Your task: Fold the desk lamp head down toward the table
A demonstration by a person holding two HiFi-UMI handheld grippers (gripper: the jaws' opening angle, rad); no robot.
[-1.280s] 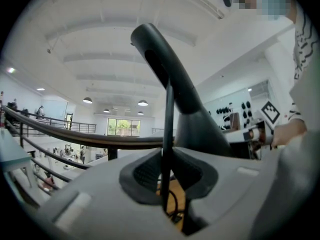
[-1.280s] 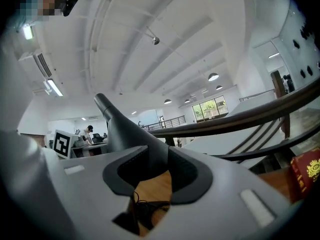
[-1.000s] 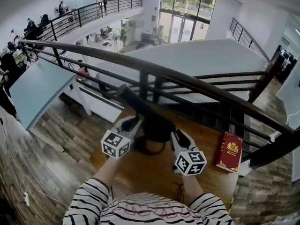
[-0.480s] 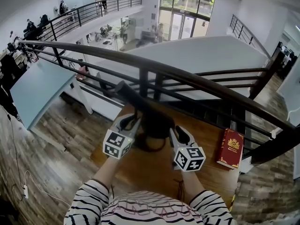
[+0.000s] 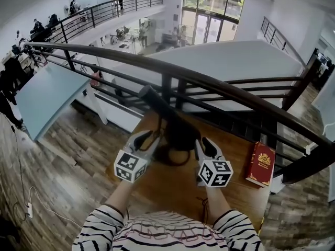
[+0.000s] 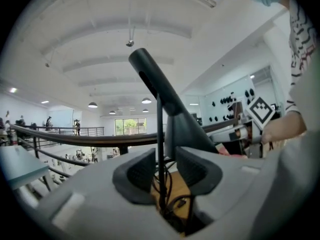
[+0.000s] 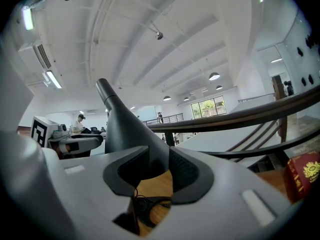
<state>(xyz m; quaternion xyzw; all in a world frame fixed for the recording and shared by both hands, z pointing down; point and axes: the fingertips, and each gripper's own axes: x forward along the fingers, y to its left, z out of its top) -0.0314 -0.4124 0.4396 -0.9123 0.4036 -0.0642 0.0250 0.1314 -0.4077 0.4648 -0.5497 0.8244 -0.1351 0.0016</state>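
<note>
The dark desk lamp stands on the wooden table, its arm slanting up and to the left. My right gripper is at the lamp's right side, shut on its lower body, which fills the gap between the pads. My left gripper is at the lamp's left side. Its jaws have just been opening, and now they stand apart. Only a thin black cord runs down between them, and neither pad touches it.
A red book lies at the table's right edge, also seen low on the right as the red book. A dark handrail crosses just behind the table, with a drop to a lower floor beyond. Loose cable lies at the lamp's foot.
The left gripper's jaws have parted and it has drawn a little away from the lamp, to the left. The right gripper keeps its hold in the same place.
</note>
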